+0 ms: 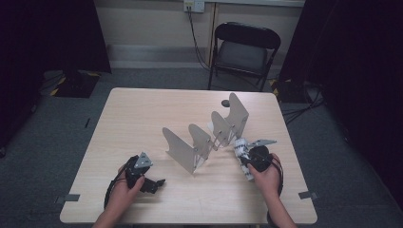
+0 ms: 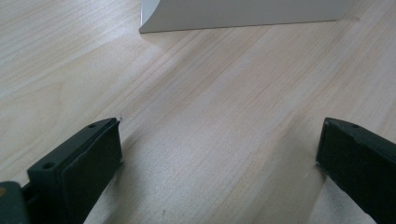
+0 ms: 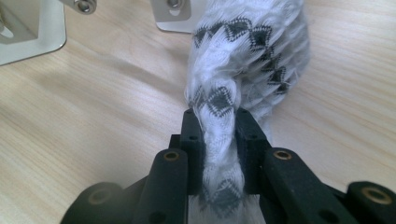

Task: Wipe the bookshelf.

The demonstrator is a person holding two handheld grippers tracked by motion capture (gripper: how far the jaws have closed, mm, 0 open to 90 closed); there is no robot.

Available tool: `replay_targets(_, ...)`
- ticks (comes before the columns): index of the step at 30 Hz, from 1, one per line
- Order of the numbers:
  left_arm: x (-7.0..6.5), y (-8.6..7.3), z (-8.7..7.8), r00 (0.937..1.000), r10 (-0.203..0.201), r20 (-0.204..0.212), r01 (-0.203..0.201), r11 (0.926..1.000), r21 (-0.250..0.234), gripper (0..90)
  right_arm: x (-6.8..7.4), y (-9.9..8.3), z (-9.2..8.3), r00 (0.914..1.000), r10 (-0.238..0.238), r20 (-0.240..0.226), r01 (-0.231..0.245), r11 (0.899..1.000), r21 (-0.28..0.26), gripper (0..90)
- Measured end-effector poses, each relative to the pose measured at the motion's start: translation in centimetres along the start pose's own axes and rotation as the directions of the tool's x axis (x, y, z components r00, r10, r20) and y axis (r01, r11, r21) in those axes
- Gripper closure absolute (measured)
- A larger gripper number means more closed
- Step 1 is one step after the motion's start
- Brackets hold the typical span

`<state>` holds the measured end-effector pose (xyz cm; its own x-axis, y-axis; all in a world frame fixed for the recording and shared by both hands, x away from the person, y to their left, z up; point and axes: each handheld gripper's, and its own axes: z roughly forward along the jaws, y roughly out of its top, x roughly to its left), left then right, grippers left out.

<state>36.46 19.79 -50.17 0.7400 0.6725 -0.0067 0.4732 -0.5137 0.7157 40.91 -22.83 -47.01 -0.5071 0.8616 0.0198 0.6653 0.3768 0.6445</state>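
A rolled white cloth with a dark zigzag pattern lies low over the light wooden table, and my right gripper is shut on its near end, pads squeezing the fabric. From above, the cloth is at the right, beside the metal rack, with the right gripper over it. My left gripper rests at the front left in a hand. Its jaws stand wide open with bare table between the fingers. The rack's nearest panel shows just beyond them.
The rack is a zigzag row of several upright grey panels running diagonally across the table. Its foot brackets sit close to the cloth. A small dark disc lies near the far edge. A black folding chair stands behind the table.
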Motion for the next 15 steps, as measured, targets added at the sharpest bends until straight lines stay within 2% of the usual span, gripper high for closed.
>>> replay_targets(4, 0.0, 0.0, 0.0, 1.0000, 0.000, 0.000, 0.000, 1.0000, 0.000, 0.0, -0.6, 0.0, -1.2, 0.9997, 0.025, 0.006, -0.025, 0.999, -0.027, 76.8)
replay_targets(8, 0.0, 0.0, 0.0, 1.0000, 0.000, 0.000, 0.000, 1.0000, 0.000, 0.0, -1.3, 0.7, -3.4, 0.9989, 0.044, 0.016, -0.043, 0.996, -0.075, 76.7)
replay_targets(12, 0.0, 0.0, 0.0, 1.0000, 0.000, 0.000, 0.000, 1.0000, 0.000, 0.0, -1.5, 2.2, -5.8, 0.9985, 0.038, 0.039, -0.032, 0.991, -0.131, 76.8)
replay_targets(15, 0.0, 0.0, 0.0, 1.0000, 0.000, 0.000, 0.000, 1.0000, 0.000, 0.0, -1.0, 3.7, -7.0, 0.9992, 0.011, 0.039, -0.004, 0.986, -0.166, 76.8)
